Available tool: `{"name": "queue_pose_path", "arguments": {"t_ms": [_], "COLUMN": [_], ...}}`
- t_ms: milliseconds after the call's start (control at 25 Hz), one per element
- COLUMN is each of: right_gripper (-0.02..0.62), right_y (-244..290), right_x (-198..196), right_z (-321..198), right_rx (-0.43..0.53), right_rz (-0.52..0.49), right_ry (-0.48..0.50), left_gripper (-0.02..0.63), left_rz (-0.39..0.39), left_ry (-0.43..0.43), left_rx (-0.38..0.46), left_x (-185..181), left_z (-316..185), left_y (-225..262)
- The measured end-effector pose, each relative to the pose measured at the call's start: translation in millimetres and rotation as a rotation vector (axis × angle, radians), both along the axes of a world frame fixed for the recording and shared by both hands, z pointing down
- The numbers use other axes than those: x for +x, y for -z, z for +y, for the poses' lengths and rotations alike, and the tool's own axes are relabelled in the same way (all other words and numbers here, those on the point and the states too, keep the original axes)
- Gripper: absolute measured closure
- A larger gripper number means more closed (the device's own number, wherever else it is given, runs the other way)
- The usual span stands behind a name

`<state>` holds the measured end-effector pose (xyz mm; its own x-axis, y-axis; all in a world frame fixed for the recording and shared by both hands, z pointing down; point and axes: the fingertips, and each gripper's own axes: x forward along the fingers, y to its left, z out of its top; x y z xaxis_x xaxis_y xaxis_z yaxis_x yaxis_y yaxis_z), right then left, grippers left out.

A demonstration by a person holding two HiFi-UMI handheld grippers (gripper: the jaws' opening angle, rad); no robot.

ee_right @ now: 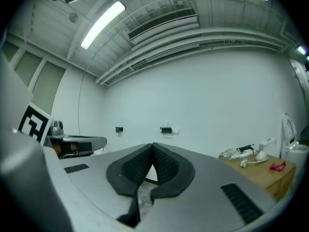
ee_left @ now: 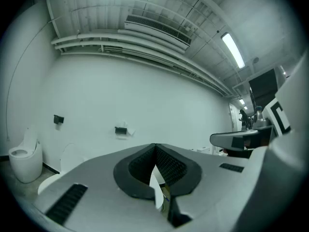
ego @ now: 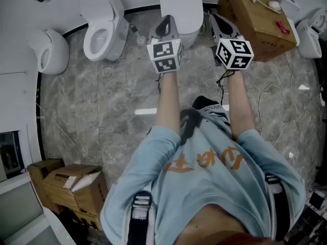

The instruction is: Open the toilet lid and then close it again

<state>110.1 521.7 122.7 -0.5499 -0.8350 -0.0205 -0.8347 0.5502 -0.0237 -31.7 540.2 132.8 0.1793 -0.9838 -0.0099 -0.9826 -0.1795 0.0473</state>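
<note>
You hold the left hand-held gripper (ego: 166, 20) and right hand-held gripper (ego: 217, 19) shut, empty and level, poised to lift the closed toilet lid (ego: 180, 3).

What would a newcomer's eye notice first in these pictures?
The marker cubes on the left gripper and right gripper, both shut and empty, stand out at top centre. Just beyond them stands a white toilet with closed lid; an open toilet stands further left.
</note>
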Motion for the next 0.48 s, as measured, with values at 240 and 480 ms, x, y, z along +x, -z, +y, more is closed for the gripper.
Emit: {"name": "queue_pose_path", "arguments": {"t_ms": [240, 480], "right_gripper": [0.581, 0.581], "right_y": [-8, -6], "right_x": [2, 15], "right_z": [-9, -33], "right_rx": [-0.009, -0.017], "right_rz": [0.03, -0.014], "right_ry": [-0.017, -0.068], "left_gripper": [0.589, 0.589], "left_rz": [0.011, 0.014], "left_ry": [0.008, 0.024], "left_rx": [0.004, 0.011], "left_x": [-9, -24], "left_z": [-6, -20], "left_y": [0, -1]}}
